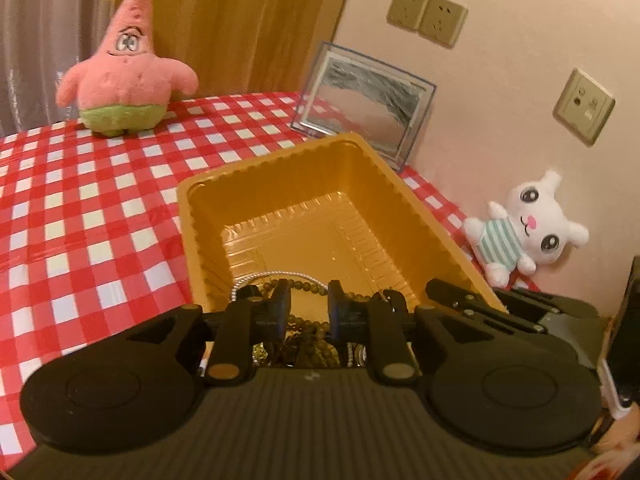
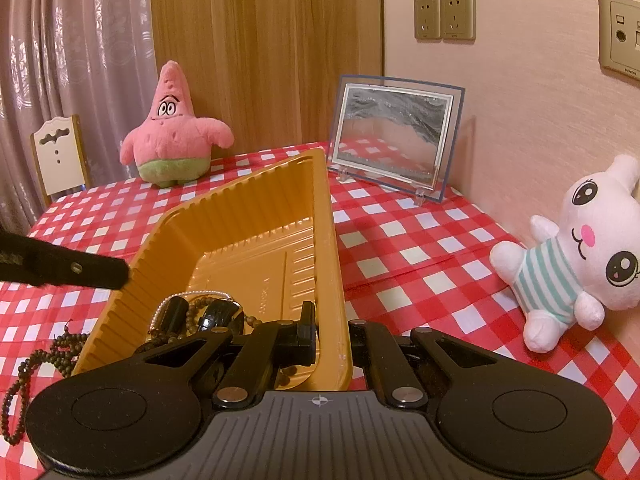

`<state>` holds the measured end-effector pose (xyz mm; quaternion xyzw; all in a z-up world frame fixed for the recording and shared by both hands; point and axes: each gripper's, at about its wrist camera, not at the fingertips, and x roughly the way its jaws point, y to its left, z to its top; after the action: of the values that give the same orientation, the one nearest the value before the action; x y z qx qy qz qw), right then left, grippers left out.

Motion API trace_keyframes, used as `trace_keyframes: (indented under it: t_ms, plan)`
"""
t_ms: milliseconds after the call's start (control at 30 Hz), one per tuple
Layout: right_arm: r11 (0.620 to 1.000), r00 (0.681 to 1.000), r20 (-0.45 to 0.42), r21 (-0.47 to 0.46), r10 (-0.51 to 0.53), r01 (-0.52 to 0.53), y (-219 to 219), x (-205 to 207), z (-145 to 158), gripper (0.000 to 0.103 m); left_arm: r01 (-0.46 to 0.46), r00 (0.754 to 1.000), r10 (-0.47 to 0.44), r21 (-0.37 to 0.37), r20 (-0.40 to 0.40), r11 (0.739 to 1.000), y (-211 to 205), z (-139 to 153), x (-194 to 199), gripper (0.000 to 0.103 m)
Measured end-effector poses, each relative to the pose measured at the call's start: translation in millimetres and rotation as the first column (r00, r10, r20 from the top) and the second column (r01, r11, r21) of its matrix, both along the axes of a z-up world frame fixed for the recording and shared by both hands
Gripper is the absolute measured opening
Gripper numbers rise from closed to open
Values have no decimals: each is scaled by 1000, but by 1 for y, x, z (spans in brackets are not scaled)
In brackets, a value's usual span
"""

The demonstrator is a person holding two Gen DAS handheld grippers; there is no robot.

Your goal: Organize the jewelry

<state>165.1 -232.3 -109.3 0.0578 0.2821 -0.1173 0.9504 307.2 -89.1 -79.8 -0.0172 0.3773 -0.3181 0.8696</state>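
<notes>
I see the table point(image 2: 420, 248) under a red-and-white checked cloth, with a wooden panel point(image 2: 264, 52) and a pale curtain point(image 2: 72, 60) at the far side and a wall with sockets point(image 2: 444, 14) on the right. A chair back point(image 2: 58, 152) shows at far left.

The gold tray point(image 2: 248, 216) takes the middle of the near table, one long side lifted. My right gripper point(image 2: 332, 332) has its jaws closed tight on the tray's near right rim, one finger inside the wall and one outside.

Around it: a pink starfish plush point(image 2: 174, 132) stands at the far left, a framed sand picture point(image 2: 394, 136) at the far right just past the tray's far corner, and a white cat plush point(image 2: 580, 248) lies on the right against the wall, well apart from the tray.

My left gripper point(image 1: 308, 300) hangs over the tray's near end, jaws a narrow gap apart with bead strands between them; I cannot tell whether the pads press on any strand. Its arm crosses the right camera's view at the left.

The jewelry point(image 2: 200, 316), brown beads and a silver chain, lies heaped in the tray's near end. One brown bead strand point(image 2: 32, 364) lies outside on the cloth, just left of the tray.
</notes>
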Motion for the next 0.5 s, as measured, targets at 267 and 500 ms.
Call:
trace_keyframes:
  t_ms: [267, 500]
  plan:
    - [1000, 1000, -2, 5, -3, 3, -1, -1, -1, 5, -126, 991, 127, -26, 40, 992, 55, 19, -10, 17]
    - [1000, 1000, -3, 6, -5, 5, -2, -1, -2, 5, -299, 954, 298, 39, 38, 953, 124, 14, -20, 17]
